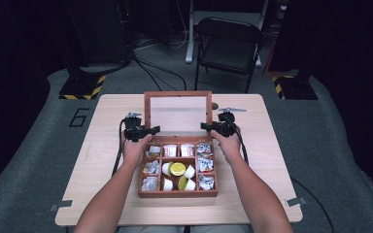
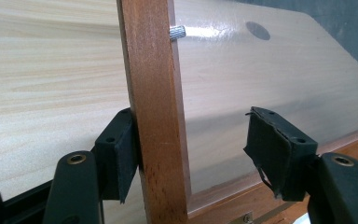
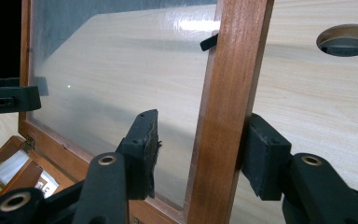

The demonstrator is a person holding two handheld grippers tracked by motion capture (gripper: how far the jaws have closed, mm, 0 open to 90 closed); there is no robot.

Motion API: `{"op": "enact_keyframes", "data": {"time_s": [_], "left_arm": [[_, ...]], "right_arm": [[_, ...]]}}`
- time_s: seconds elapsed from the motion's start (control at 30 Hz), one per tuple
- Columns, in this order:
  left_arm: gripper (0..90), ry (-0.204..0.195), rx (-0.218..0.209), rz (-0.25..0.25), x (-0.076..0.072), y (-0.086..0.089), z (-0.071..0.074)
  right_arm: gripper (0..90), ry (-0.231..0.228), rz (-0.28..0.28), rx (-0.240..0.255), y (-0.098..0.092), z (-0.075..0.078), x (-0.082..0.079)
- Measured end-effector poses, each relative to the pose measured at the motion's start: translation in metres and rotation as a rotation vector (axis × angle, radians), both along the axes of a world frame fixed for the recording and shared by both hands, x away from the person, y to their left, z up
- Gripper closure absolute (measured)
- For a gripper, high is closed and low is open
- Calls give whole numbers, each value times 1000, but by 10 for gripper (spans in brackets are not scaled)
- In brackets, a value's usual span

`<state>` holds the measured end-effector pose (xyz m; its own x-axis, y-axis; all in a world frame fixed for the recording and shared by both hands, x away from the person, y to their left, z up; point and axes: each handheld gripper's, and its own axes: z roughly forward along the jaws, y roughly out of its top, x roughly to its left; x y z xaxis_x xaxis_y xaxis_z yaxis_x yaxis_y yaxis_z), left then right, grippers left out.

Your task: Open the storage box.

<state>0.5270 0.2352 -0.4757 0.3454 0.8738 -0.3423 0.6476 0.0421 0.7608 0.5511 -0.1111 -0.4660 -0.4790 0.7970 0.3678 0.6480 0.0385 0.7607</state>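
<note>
Both pairs of jaws stand wide, each straddling one side rail of the raised lid (image 1: 178, 112) without clamping it. In the left gripper view, the left gripper (image 2: 200, 158) has one pad touching the outer face of the wooden rail at lower centre of the frame, while the other pad hangs well apart at lower right, in front of the clear pane. In the right gripper view, the right gripper (image 3: 203, 156) shows the mirror case: the pad at lower right lies against the rail's outer face, and the pad at lower centre stands off from the pane side.

In the high view the wooden box (image 1: 178, 192) sits at the centre of the frame on the light wood table (image 1: 267, 160), its lid upright at the far edge. The left gripper (image 1: 143, 132) meets the lid from the left, the right gripper (image 1: 212, 128) from the right. The open compartments hold small packets, white cups and a yellow round piece (image 1: 177, 169). A folding chair (image 1: 229, 44) stands at upper centre.
</note>
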Motion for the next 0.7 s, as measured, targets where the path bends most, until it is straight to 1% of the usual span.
{"op": "enact_keyframes", "data": {"time_s": [0.07,0.17,0.2,0.27,0.33,0.47,0.57,0.63,0.7], "left_arm": [[358,-2,3,-3,1,0,-1],[357,0,-6,-2,2,1,-2],[357,9,-8,-4,2,1,-3],[358,11,-7,-4,3,1,-4],[358,16,-16,-3,4,1,-5],[357,24,-23,-5,5,3,-6],[358,28,-30,-8,6,4,-7],[359,36,-39,-7,7,4,-8],[359,41,-44,-9,8,5,-10]], "right_arm": [[500,7,0,2,0,-1,1],[499,18,0,12,-1,-3,3],[498,20,-3,19,-1,-4,3],[496,24,-6,15,-1,-5,4],[495,23,-4,17,-2,-7,5],[497,38,-10,32,-3,-9,7],[496,51,-10,32,-3,-9,9],[496,42,2,31,-3,-9,10],[494,50,2,32,-3,-10,11]]}}
